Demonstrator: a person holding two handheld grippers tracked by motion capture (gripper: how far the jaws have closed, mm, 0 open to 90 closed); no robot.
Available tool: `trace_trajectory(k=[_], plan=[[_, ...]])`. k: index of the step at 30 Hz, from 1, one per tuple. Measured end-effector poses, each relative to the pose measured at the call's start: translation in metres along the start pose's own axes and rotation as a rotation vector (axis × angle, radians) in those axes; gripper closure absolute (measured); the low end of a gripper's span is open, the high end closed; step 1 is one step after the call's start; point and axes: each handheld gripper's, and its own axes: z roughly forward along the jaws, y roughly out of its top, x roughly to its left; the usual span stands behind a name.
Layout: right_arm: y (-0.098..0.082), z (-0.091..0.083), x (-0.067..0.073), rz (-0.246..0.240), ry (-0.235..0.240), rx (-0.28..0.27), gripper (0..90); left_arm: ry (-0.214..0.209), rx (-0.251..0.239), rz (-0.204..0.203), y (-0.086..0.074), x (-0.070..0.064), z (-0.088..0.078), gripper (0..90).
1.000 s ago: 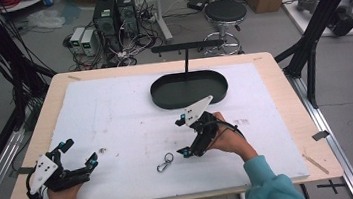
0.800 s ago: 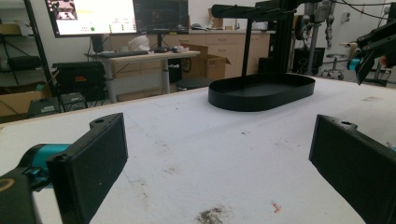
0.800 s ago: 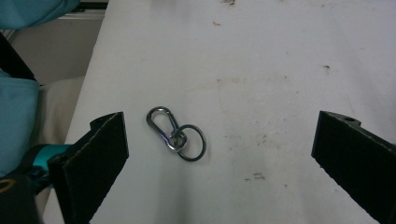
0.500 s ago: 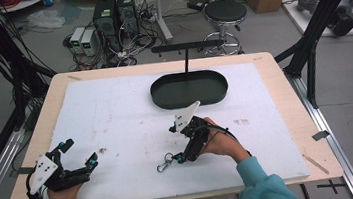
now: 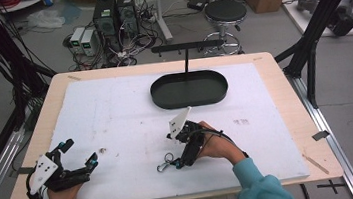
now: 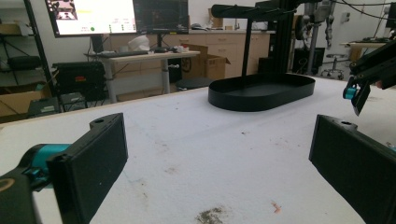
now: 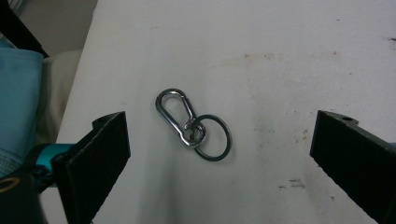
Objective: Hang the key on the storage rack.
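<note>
A big wooden table (image 5: 283, 82) is covered by a white mat (image 5: 116, 116) with small dirty marks on it. At the far side of the mat a black oval tray (image 5: 189, 97) is seen, with a thin black post standing up from it and a bar across the top.

The left gripper (image 5: 78, 156) is held low over the near left corner of the mat. Its jaws are spread wide apart and nothing is held between them; in the left gripper view only bare mat is seen between them, with the tray farther off.

The right gripper (image 5: 169, 163) is held near the middle of the near edge, tipped down toward the mat. Its jaws are also spread wide, and nothing is gripped.

A small silver clip (image 7: 176, 116) with a round key ring (image 7: 212, 137) hooked to one end lies flat on the mat, just under the right gripper's open jaws and not touched by them. In the right gripper view its long side runs slanted, from the clip at the upper left to the ring at the lower right.
</note>
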Motion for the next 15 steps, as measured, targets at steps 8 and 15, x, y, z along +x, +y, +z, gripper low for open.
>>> trace_trajectory(k=[8, 15], plan=[[0.002, 0.008, 0.000, 0.003, 0.039, 0.041, 9.9, 0.001, -0.001, -0.001, 0.000, 0.000, 0.000, 4.9], [0.004, 0.015, -0.001, -0.001, 0.079, 0.076, 16.4, 0.002, -0.001, -0.001, 0.000, 0.000, 0.000, 4.8]])
